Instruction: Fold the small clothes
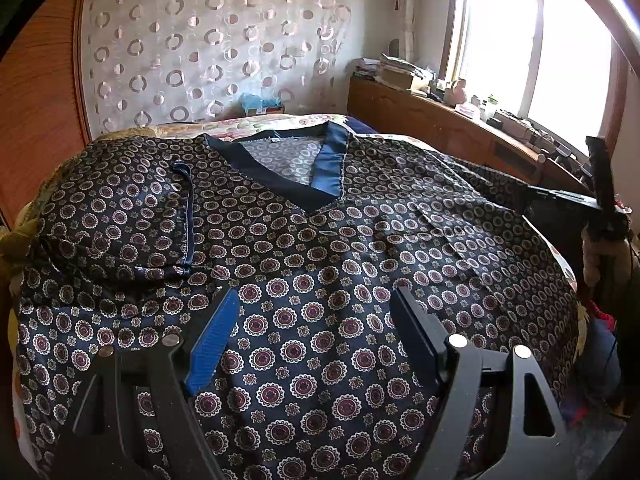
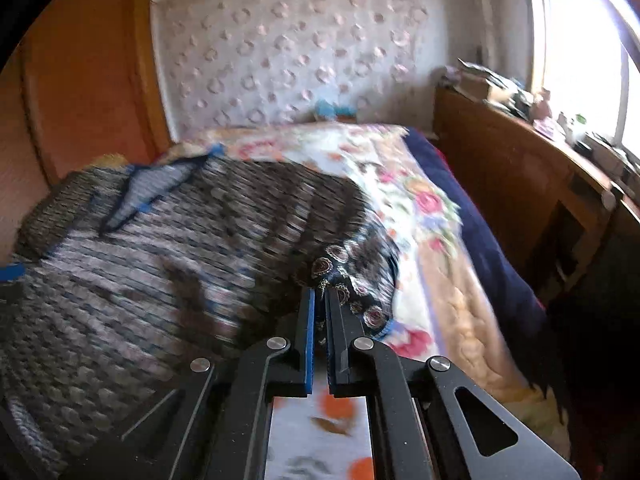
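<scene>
A dark navy shirt (image 1: pixel 320 240) printed with round medallions lies spread front-up over the bed, its blue V-neck collar (image 1: pixel 328 160) at the far side. Its left sleeve (image 1: pixel 120 216) is folded in over the chest. My left gripper (image 1: pixel 316 294) hovers open just above the lower part of the shirt, with nothing between its fingers. In the right wrist view the shirt (image 2: pixel 200 240) is motion-blurred. My right gripper (image 2: pixel 320 292) is shut on a bunched fold of the shirt's fabric (image 2: pixel 348 276) at its right edge, raised slightly off the bedding.
A floral blanket (image 2: pixel 420 208) covers the bed under the shirt. To the right runs a wooden cabinet (image 1: pixel 420 120) cluttered with papers and small items below a bright window (image 1: pixel 540 48). A wooden panel (image 1: pixel 40 100) stands on the left, and a circle-patterned curtain (image 1: pixel 200 48) hangs behind.
</scene>
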